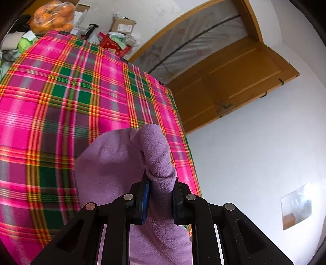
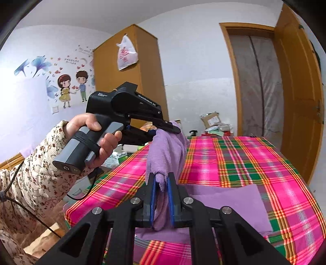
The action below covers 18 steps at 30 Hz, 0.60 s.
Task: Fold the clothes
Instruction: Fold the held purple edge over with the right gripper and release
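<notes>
A purple fleece cloth hangs above a bed with a pink and green plaid sheet. My left gripper is shut on a bunched fold of it. In the right wrist view, my right gripper is shut on another edge of the cloth. The fabric stretches up from there to the left gripper, which a hand in a floral sleeve holds above the bed's left edge. The cloth's lower part lies flat on the plaid sheet.
A brown wooden door stands open beyond the bed. A bag of oranges and cardboard boxes sit past the bed's far end. A wardrobe with a white plastic bag stands behind. A black cable trails below the sleeve.
</notes>
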Tool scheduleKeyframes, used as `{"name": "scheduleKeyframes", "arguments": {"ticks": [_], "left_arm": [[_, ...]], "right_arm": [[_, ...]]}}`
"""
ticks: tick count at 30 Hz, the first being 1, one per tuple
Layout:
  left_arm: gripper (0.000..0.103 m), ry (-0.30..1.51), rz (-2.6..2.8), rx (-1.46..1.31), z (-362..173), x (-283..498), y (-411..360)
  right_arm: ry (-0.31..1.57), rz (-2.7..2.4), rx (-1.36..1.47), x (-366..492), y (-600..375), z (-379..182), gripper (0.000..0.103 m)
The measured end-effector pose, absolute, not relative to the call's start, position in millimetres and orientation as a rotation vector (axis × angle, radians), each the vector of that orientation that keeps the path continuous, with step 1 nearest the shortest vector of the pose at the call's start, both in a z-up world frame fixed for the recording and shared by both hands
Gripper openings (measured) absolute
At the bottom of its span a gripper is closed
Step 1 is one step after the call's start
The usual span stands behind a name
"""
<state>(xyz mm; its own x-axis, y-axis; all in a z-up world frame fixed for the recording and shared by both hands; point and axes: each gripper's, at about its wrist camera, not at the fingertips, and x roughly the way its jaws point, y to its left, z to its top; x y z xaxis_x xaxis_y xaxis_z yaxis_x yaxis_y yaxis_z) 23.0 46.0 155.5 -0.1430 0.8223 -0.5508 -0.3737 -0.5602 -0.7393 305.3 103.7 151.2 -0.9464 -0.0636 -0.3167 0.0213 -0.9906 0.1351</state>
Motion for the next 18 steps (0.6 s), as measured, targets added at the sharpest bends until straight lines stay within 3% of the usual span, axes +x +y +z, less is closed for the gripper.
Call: {"name": "scheduleKeyframes", "arguments": {"ticks": [18], "left_arm": [[0.017,-0.471,1.735,-1.365,124.3,18.9,125.2]], "right_arm": [[-0.329,-3.177,0.591,314.3,164.0,130.2,0.01]]}}
